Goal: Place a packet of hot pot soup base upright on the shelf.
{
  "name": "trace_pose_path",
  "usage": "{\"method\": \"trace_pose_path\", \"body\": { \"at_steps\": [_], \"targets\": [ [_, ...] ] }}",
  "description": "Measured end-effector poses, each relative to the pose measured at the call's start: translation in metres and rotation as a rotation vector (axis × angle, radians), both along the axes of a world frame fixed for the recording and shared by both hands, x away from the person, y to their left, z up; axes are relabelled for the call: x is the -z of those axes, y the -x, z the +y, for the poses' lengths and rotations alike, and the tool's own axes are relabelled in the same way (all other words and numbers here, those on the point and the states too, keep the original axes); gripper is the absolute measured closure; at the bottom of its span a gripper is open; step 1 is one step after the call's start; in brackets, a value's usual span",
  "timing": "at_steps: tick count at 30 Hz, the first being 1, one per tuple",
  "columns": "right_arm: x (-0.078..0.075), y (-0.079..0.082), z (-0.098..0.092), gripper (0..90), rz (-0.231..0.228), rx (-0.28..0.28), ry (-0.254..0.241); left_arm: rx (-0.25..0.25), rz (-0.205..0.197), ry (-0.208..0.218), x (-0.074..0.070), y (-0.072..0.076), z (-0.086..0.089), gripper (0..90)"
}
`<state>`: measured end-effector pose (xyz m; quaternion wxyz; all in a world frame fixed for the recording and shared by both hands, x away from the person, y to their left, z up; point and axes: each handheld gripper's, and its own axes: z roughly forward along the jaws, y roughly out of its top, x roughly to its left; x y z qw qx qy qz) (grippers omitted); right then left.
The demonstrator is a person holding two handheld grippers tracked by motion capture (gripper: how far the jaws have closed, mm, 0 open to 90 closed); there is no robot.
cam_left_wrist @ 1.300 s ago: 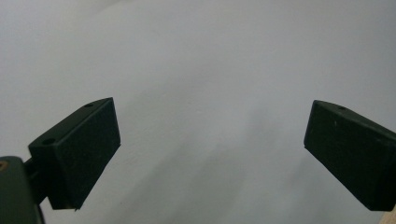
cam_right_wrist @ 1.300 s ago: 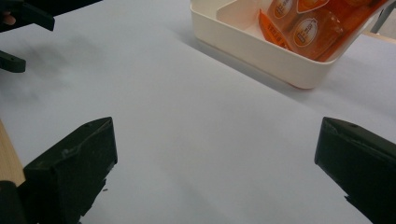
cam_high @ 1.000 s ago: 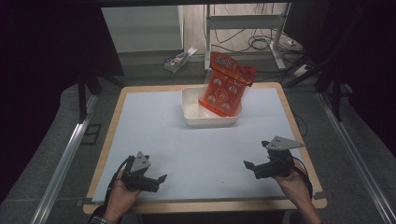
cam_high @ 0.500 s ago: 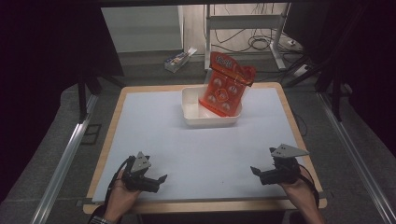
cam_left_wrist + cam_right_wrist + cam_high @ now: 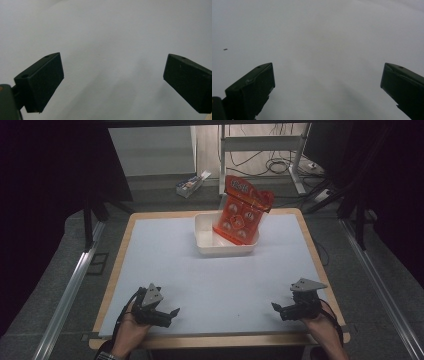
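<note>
I read the high view first. My left gripper (image 5: 170, 314) sits at the near left corner of the table (image 5: 165, 265), low over the pale sheet, held by the person's left hand (image 5: 131, 330), which comes in from the bottom edge. My right gripper (image 5: 277, 308) sits at the near right corner, held by the right hand (image 5: 322, 325), with its grey three-cornered plate on top. The two grippers are well apart, one at each side of the near edge, and both point roughly toward the middle of the table.

Left gripper view: jaws spread wide, one black jaw at each lower side of the picture, bare pale table surface between them. Nothing is held. I note the left gripper (image 5: 112, 77) as open and empty.

Right gripper view: same picture, jaws wide apart, plain surface between them, one small dark speck on the sheet at far left. The right gripper (image 5: 327, 82) is open and empty.

The nearest things to the grippers lie far off at the back of the table. A white tray (image 5: 206, 239) stands near the far edge, right of centre. A red snack bag (image 5: 241, 215) stands tilted in it, leaning toward the tray's right side, its top rising above the rim. Neither gripper is near tray or bag.
</note>
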<state>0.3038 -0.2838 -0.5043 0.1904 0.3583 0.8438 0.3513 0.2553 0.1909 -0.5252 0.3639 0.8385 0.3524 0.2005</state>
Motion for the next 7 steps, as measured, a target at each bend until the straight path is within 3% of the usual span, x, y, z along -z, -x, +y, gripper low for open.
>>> {"method": "trace_pose_path", "body": {
  "at_steps": [7],
  "targets": [
    [0.0037,-0.0031,-0.0034,0.0,0.026,0.01,-0.008,0.003,0.006,-0.004,0.0008,-0.0009,-0.001,2.7]
  ]
}}
